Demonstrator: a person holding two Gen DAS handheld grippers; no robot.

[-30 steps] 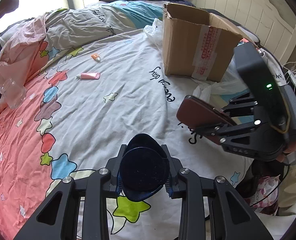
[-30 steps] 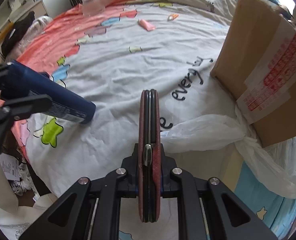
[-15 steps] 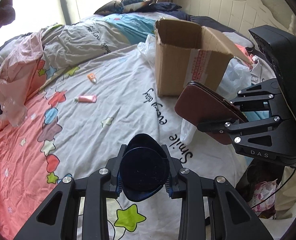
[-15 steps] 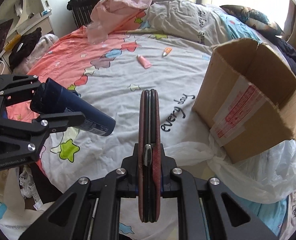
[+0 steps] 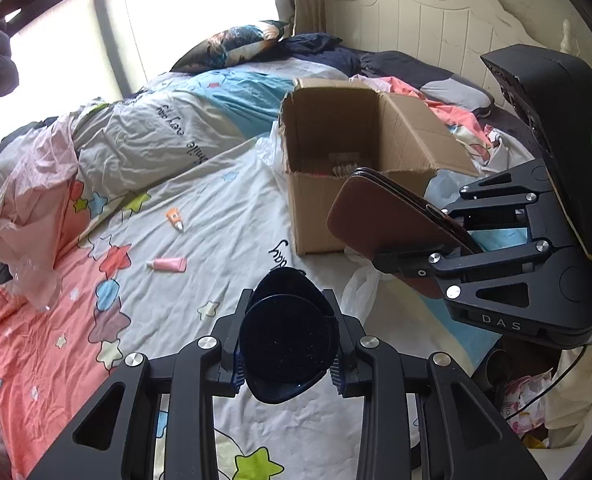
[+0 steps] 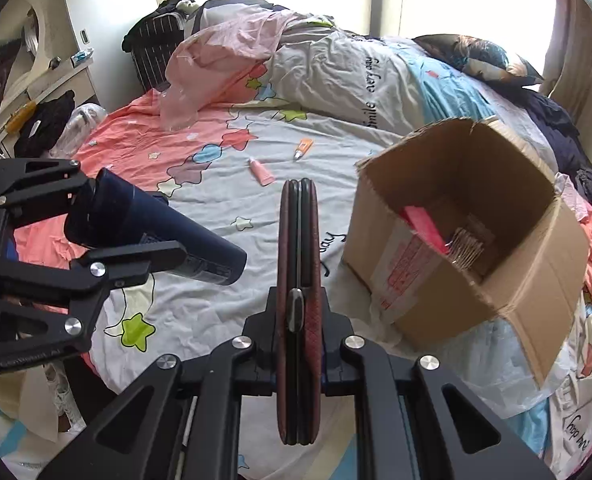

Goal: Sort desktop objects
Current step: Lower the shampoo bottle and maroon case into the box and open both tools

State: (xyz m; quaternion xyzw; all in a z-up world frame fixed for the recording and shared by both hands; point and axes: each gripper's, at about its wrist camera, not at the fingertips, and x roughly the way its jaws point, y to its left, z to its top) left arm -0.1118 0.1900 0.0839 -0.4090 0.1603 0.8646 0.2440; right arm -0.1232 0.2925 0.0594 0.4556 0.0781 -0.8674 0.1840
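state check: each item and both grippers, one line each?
left gripper: shut on the dark blue bottle, held in the air.
dark blue bottle: gripped, lying near level.
right gripper: shut on the brown wallet.
brown wallet: closed, held on edge near the box.
cardboard box: open, flaps up, items inside.
pink tube: lying loose on the bed.
orange tube: lying loose on the bed.

**Matte black grippers with silver screws**

Both the left gripper [image 5: 289, 354] and the right gripper [image 6: 298, 354] are matte black, built of angular linkage arms with triangular cut-outs and round silver screw heads at the joints. The right gripper's housing bears pale "DAS" lettering, a small green light, and a thin black cable [image 5: 564, 376] trailing beneath. Blue ribbed pads [image 5: 237, 364] line the left gripper's fingers.
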